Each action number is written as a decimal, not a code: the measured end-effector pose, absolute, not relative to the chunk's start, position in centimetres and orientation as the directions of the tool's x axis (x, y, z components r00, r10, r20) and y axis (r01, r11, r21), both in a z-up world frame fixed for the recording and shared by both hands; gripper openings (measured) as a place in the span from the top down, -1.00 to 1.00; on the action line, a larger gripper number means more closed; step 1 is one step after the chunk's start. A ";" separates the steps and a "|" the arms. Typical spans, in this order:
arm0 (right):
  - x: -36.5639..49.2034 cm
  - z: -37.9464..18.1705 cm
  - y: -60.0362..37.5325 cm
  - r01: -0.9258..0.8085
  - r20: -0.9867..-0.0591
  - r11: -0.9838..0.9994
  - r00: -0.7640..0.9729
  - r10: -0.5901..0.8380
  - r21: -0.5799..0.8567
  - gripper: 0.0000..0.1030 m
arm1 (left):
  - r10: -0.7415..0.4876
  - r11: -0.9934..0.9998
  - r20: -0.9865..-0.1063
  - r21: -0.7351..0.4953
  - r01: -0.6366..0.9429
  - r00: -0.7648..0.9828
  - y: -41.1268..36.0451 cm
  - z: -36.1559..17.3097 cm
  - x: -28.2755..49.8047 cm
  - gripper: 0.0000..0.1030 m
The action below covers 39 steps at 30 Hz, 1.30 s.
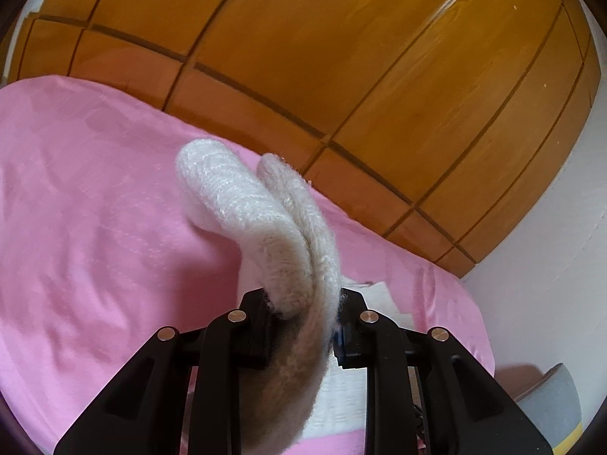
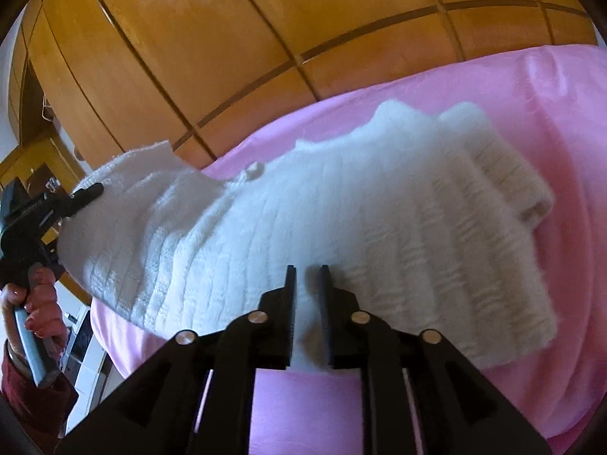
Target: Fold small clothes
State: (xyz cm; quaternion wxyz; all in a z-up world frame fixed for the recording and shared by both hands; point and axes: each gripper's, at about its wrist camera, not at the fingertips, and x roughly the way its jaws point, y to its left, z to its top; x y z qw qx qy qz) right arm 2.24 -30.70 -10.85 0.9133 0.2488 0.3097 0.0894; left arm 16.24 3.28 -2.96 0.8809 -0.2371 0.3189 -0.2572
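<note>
A white ribbed knit sweater (image 2: 341, 208) lies spread on a pink bedsheet (image 2: 550, 113). In the left wrist view, a thick fold of the sweater (image 1: 242, 197) rises from the sheet and passes between the jaws of my left gripper (image 1: 303, 295), which is shut on it. The right wrist view shows that left gripper (image 2: 89, 193) at the far left, holding the sweater's end up off the bed. My right gripper (image 2: 308, 271) stands over the sweater's near edge. Its jaws are a narrow gap apart and the pads press on nothing; white knit shows through the gap.
A wooden panelled wardrobe (image 1: 341, 57) stands close behind the bed. A white wall (image 1: 550, 227) is to the right, with a grey seat (image 1: 554, 405) at the lower right. A person's hand (image 2: 41, 303) in a dark red sleeve grips the left gripper's handle.
</note>
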 end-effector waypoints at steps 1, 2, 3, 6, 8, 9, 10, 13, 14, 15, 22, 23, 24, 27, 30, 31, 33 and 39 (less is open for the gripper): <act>2.4 -11.0 -30.8 0.001 -0.538 0.869 0.785 0.306 0.495 0.83 | -0.609 0.751 -0.437 -0.585 0.305 0.662 3.0 -2.8 16.3 0.58; 2.7 -11.5 -30.8 0.011 -0.571 0.881 0.766 0.297 0.473 0.86 | -0.617 0.745 -0.433 -0.591 0.309 0.657 2.5 -2.6 16.4 0.58; 2.8 -12.0 -30.7 0.011 -0.585 0.885 0.754 0.298 0.466 0.86 | -0.624 0.740 -0.430 -0.595 0.314 0.653 2.0 -2.5 16.4 0.57; 2.8 -12.4 -30.7 -0.002 -0.569 0.881 0.763 0.307 0.473 0.85 | -0.638 0.735 -0.428 -0.586 0.341 0.640 0.4 -2.1 16.2 0.58; 2.6 -12.4 -31.0 -0.004 -0.559 0.869 0.764 0.323 0.496 0.84 | -0.643 0.738 -0.429 -0.567 0.366 0.634 -0.7 -1.7 15.8 0.58; 2.5 -12.3 -31.2 -0.006 -0.548 0.855 0.765 0.337 0.518 0.81 | -0.646 0.740 -0.430 -0.554 0.381 0.630 -1.3 -1.4 15.4 0.58; 2.2 -12.3 -31.7 -0.010 -0.534 0.841 0.769 0.352 0.540 0.81 | -0.649 0.741 -0.433 -0.543 0.395 0.625 -2.0 -1.1 15.3 0.58; 1.2 -11.9 -32.9 -0.013 -0.504 0.824 0.786 0.358 0.566 0.74 | -0.661 0.739 -0.442 -0.526 0.421 0.607 -3.7 -0.6 15.3 0.58; 1.0 -11.6 -33.1 -0.011 -0.501 0.829 0.792 0.348 0.559 0.65 | -0.663 0.738 -0.447 -0.522 0.427 0.600 -4.3 -0.6 15.3 0.58; 0.7 -11.3 -33.4 -0.005 -0.503 0.841 0.800 0.329 0.542 0.60 | -0.665 0.738 -0.452 -0.518 0.432 0.594 -5.0 -0.6 15.2 0.58; -2.1 -11.2 -36.1 0.031 -0.524 0.870 0.808 0.268 0.493 0.55 | -0.685 0.726 -0.478 -0.505 0.466 0.550 -8.8 -1.0 15.7 0.58; -2.4 -11.5 -36.4 0.036 -0.527 0.866 0.806 0.269 0.498 0.58 | -0.686 0.727 -0.481 -0.500 0.471 0.546 -9.3 -1.0 15.7 0.57; -2.8 -12.1 -36.9 0.043 -0.530 0.858 0.802 0.275 0.512 0.59 | -0.687 0.726 -0.486 -0.493 0.479 0.541 -10.1 -1.0 15.7 0.58; -3.4 -13.2 -37.5 0.039 -0.513 0.821 0.798 0.318 0.569 0.59 | -0.684 0.730 -0.503 -0.465 0.502 0.529 -12.2 -1.1 15.4 0.58; -3.3 -13.6 -37.9 0.034 -0.494 0.789 0.796 0.349 0.614 0.59 | -0.676 0.735 -0.530 -0.432 0.522 0.513 -14.6 -1.2 15.0 0.57; -3.2 -13.7 -38.1 0.033 -0.490 0.781 0.795 0.358 0.624 0.59 | -0.673 0.736 -0.542 -0.422 0.530 0.503 -15.5 -1.4 15.0 0.57; -3.2 -13.7 -38.2 0.028 -0.483 0.772 0.794 0.369 0.635 0.59 | -0.669 0.736 -0.560 -0.408 0.541 0.488 -16.9 -1.8 14.7 0.58; -3.7 -13.9 -38.5 0.016 -0.466 0.753 0.794 0.390 0.658 0.59 | -0.637 0.745 -0.611 -0.328 0.581 0.471 -20.6 -3.7 14.0 0.58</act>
